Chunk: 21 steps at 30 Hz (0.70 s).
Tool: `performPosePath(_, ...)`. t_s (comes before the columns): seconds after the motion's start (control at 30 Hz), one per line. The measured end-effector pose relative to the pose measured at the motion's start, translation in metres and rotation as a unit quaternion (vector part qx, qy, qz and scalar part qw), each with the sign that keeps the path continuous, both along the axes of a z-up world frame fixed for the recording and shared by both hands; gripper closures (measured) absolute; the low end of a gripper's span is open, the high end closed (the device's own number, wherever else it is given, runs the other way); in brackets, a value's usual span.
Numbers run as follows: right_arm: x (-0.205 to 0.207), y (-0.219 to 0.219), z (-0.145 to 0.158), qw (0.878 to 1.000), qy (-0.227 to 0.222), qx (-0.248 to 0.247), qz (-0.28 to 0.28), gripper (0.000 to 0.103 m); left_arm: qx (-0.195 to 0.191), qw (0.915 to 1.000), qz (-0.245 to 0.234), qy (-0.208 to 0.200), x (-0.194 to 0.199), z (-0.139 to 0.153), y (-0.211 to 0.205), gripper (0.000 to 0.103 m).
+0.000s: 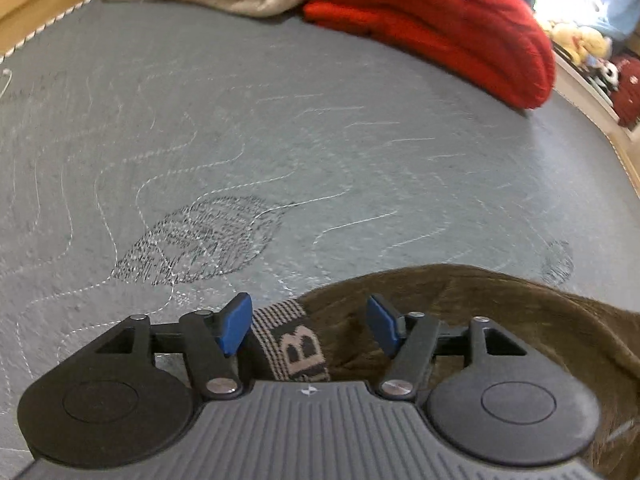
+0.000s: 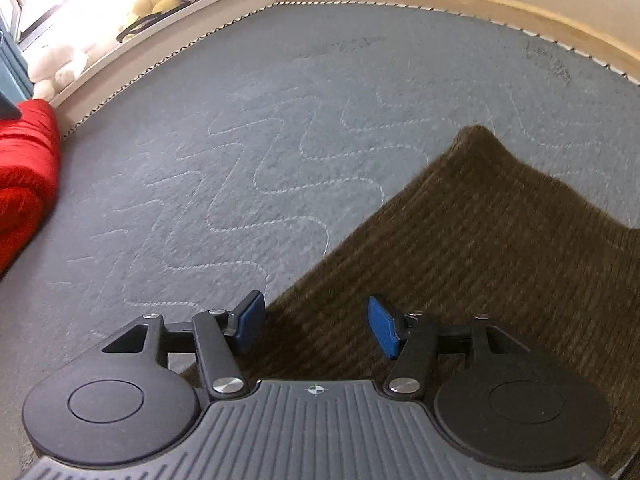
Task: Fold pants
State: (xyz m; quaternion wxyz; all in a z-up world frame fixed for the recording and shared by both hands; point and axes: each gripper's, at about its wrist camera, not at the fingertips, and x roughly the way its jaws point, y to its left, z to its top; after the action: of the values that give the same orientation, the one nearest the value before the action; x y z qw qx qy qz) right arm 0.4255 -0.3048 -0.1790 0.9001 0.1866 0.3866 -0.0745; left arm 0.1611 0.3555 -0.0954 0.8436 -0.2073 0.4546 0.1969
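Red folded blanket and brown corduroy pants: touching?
Apart. The left wrist view shows bare grey quilted mattress lying between the red folded blanket at the far edge and the brown corduroy pants near the camera.

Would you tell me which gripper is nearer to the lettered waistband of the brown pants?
Left. The left gripper hangs open right over the waistband. The right gripper is open over plain ribbed cloth of the pants; no waistband shows there.

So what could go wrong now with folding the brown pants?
1. Both grippers are open, so the brown pants lie loose and a fold might flop back.
2. The left gripper sits over the stretchy waistband; it could grab only that band and bunch the cloth.
3. The red blanket lies nearby and could get snagged.
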Motion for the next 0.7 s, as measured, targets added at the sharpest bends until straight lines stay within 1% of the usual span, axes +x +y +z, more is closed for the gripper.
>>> performPosePath(0.03, 0.003, -0.002, -0.003, 1.0, 0.001, -0.009, 0.001, 0.041, -0.006, 1.0, 0.002, -0.002, 0.001, -0.003, 0.002, 0.031)
performPosePath(0.07, 0.007, 0.002, -0.003, 1.0, 0.002, -0.019, 0.002, 0.037, -0.011, 0.9999, 0.001, -0.006, 0.002, -0.006, 0.004, 0.029)
performPosePath(0.1, 0.011, 0.006, -0.004, 1.0, 0.003, -0.025, 0.001, 0.031, -0.012, 0.9999, 0.0, -0.007, 0.003, -0.009, 0.005, 0.028)
performPosePath(0.13, 0.015, 0.011, -0.004, 1.0, 0.002, -0.028, -0.001, 0.028, -0.009, 1.0, -0.002, -0.004, 0.005, -0.012, 0.004, 0.028)
performPosePath(0.17, 0.018, 0.015, -0.005, 0.999, 0.001, -0.035, -0.009, 0.027, -0.004, 1.0, -0.006, 0.002, 0.007, -0.016, 0.003, 0.028)
performPosePath(0.2, 0.018, 0.016, -0.004, 0.999, 0.002, -0.047, -0.018, 0.036, 0.0, 0.9999, -0.011, 0.01, 0.008, -0.019, 0.001, 0.028)
performPosePath(0.23, 0.02, 0.021, -0.005, 0.996, 0.008, -0.079, -0.034, 0.048, 0.01, 0.9997, -0.015, 0.019, 0.009, -0.026, 0.001, 0.028)
performPosePath(0.27, 0.022, 0.022, -0.005, 0.993, 0.014, -0.11, -0.045, 0.071, 0.019, 0.9992, -0.019, 0.029, 0.012, -0.029, -0.001, 0.028)
performPosePath(0.3, 0.026, 0.024, -0.005, 0.992, 0.013, -0.118, -0.047, 0.081, 0.024, 0.9986, -0.022, 0.041, 0.013, -0.034, -0.002, 0.027)
performPosePath(0.33, 0.029, 0.024, -0.004, 0.991, 0.017, -0.124, -0.049, 0.086, 0.024, 0.9985, -0.023, 0.044, 0.014, -0.037, -0.002, 0.032)
performPosePath(0.37, 0.033, 0.021, -0.002, 0.991, 0.021, -0.123, -0.055, 0.094, 0.027, 0.9984, -0.025, 0.042, 0.015, -0.036, -0.003, 0.038)
performPosePath(0.4, 0.037, 0.016, 0.001, 0.992, 0.025, -0.111, -0.061, 0.097, 0.035, 0.9981, -0.034, 0.037, 0.017, -0.034, -0.005, 0.057)
performPosePath(0.43, 0.04, 0.011, 0.004, 0.992, 0.022, -0.104, -0.068, 0.098, 0.051, 0.9972, -0.049, 0.024, 0.02, -0.027, -0.009, 0.063)
performPosePath(0.47, 0.041, 0.007, 0.011, 0.991, 0.005, -0.105, -0.082, 0.098, 0.072, 0.9955, -0.062, -0.001, 0.02, -0.019, -0.014, 0.064)
performPosePath(0.5, 0.041, 0.003, 0.019, 0.99, -0.023, -0.109, -0.089, 0.098, 0.097, 0.9918, -0.078, -0.031, 0.018, -0.012, -0.022, 0.064)
performPosePath(0.53, 0.043, 0.001, 0.022, 0.99, -0.039, -0.104, -0.083, 0.098, 0.137, 0.985, -0.094, -0.046, 0.017, -0.007, -0.033, 0.064)
performPosePath(0.57, 0.047, -0.003, 0.022, 0.993, -0.034, -0.09, -0.071, 0.097, 0.155, 0.9821, -0.1, -0.037, 0.019, -0.008, -0.039, 0.063)
performPosePath(0.6, 0.053, -0.008, 0.018, 0.996, -0.016, -0.067, -0.055, 0.096, 0.155, 0.9827, -0.099, -0.021, 0.021, -0.013, -0.04, 0.06)
performPosePath(0.63, 0.055, -0.015, 0.014, 0.998, 0.005, -0.049, -0.042, 0.096, 0.147, 0.985, -0.091, -0.004, 0.022, -0.019, -0.038, 0.054)
performPosePath(0.67, 0.052, -0.022, 0.015, 0.998, 0.011, -0.046, -0.038, 0.09, 0.144, 0.9861, -0.084, 0.001, 0.021, -0.021, -0.036, 0.051)
performPosePath(0.7, 0.043, -0.029, 0.021, 0.998, -0.003, -0.048, -0.041, 0.076, 0.142, 0.9867, -0.079, 0.002, 0.02, -0.021, -0.034, 0.048)
